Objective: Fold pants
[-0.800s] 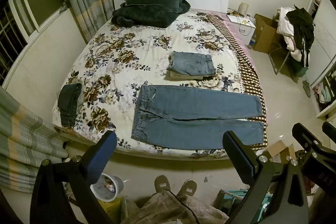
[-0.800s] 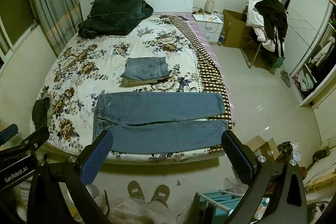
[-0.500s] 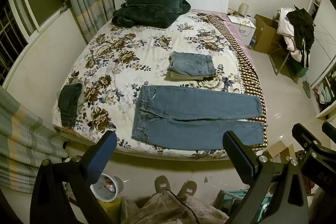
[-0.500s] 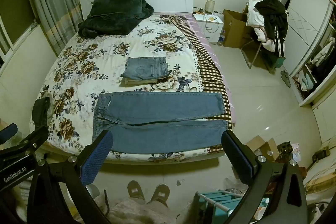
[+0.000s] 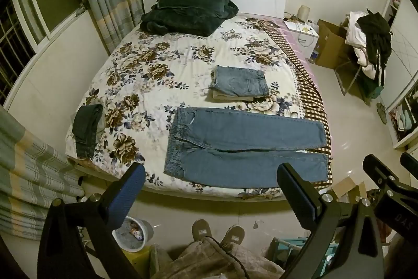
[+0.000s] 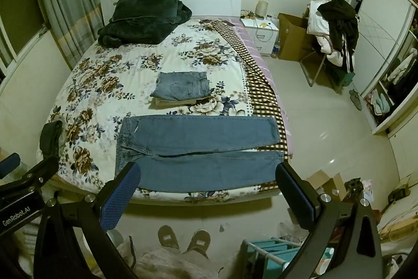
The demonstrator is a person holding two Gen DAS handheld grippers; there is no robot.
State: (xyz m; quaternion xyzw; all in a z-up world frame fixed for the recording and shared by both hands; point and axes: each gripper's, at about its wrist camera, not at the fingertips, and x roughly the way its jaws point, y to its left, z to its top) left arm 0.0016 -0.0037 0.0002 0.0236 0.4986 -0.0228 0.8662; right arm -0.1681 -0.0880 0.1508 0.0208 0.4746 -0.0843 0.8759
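Jeans [image 5: 243, 148] lay flat and unfolded across the near end of the bed [image 5: 162, 62], waistband toward the window side, both legs running side by side to the checkered edge of the bedspread, cuffs at the bed's right edge. Same jeans in right view [image 6: 198, 151], near leg along the bed's foot edge.

Left gripper [image 5: 209, 190] hung over the floor short of the bed, fingers [image 5: 128, 190] spread wide, gripping nothing, clear of the jeans. Right gripper [image 6: 206, 190] same: fingers [image 6: 121, 196] spread wide, nothing between them, short of the bed's foot edge, not touching fabric.

Other items relative to the bed:
- folded pants stack [image 5: 239, 84] mid-bed, just beyond the jeans, blue denim on top of a beige piece, apart from the jeans
- dark folded pants [image 5: 87, 128] at the near left corner of the bed, well apart from the jeans
- dark green blanket [image 5: 188, 11] bundled against the headboard
- nightstand [image 5: 303, 35] and cardboard box [image 5: 330, 45] right of the headboard
- chair piled with clothes [image 5: 368, 43] further right of the bed
- person's shoes [image 5: 218, 232] on the floor at the bed's foot
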